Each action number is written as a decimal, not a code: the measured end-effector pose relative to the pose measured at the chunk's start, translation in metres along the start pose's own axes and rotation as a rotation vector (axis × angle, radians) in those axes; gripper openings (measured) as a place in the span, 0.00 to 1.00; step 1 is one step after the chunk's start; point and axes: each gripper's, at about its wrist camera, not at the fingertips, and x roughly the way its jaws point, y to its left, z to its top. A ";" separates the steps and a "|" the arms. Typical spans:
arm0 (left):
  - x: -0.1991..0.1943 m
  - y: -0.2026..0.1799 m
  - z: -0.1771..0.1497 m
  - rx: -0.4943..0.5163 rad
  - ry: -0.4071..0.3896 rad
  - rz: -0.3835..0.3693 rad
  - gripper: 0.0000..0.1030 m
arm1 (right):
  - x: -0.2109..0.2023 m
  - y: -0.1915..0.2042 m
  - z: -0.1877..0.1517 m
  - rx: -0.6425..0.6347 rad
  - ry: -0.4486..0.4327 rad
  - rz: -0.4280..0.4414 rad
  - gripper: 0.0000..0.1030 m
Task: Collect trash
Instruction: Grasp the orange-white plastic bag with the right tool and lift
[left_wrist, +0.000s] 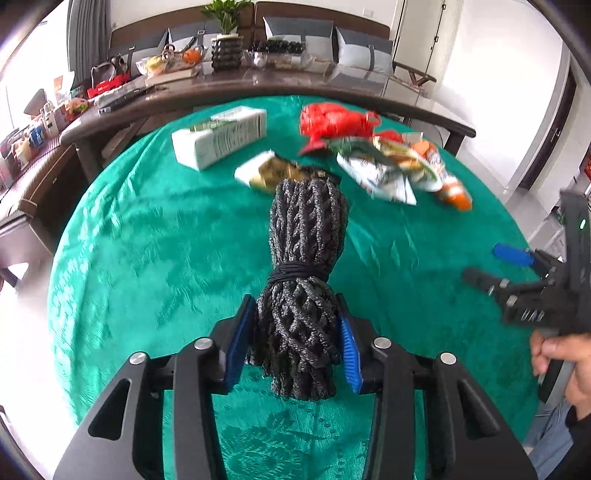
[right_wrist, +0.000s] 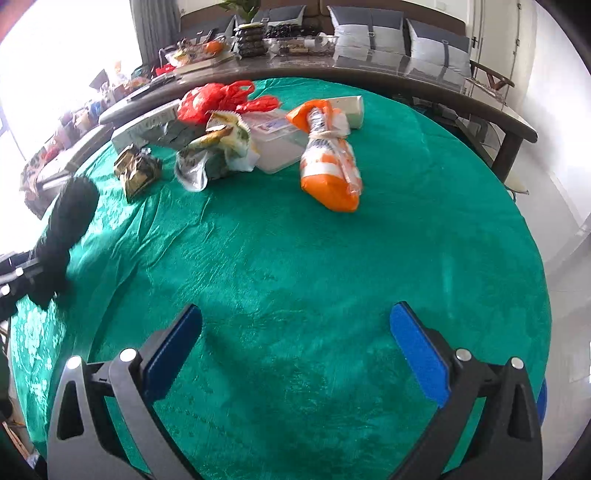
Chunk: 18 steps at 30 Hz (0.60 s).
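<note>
The left claw (left_wrist: 295, 332) is clenched on a black foam net bundle (left_wrist: 304, 258), its blue pads (left_wrist: 240, 332) pressing the bundle's near end from both sides. The bundle is tied by a dark band about midway along and held above the green-clothed desk (left_wrist: 147, 240); its long axis runs straight away from the claw, the free end pointing toward the litter at the far side. Just beyond that end lies a gold and white wrapper (left_wrist: 269, 173), with a white carton (left_wrist: 218, 136) to its left. To the right are a red plastic bag (left_wrist: 332, 120), crumpled snack packets (left_wrist: 384, 170) and an orange and white bag (left_wrist: 450, 188). The view is blurred.

The right claw (right_wrist: 295, 350) hangs released over a bare stretch of cloth, pointing steeply down, its pads well apart and nothing between them. In the left wrist view a hand (left_wrist: 561, 358) grips its handle at the right edge. Ahead of it, a clear plastic box (right_wrist: 277, 144) lies among the packets. A dark side table (right_wrist: 369, 70) with clutter stands behind the desk.
</note>
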 end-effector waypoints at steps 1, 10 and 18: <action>0.002 -0.001 -0.002 -0.002 -0.007 0.003 0.56 | 0.000 -0.005 0.007 0.004 -0.011 -0.015 0.96; 0.022 -0.007 0.001 0.046 0.020 0.051 0.88 | 0.044 -0.001 0.078 -0.078 0.035 -0.029 0.94; 0.025 -0.006 0.001 0.045 0.032 0.043 0.94 | 0.044 -0.014 0.075 -0.042 0.068 0.022 0.42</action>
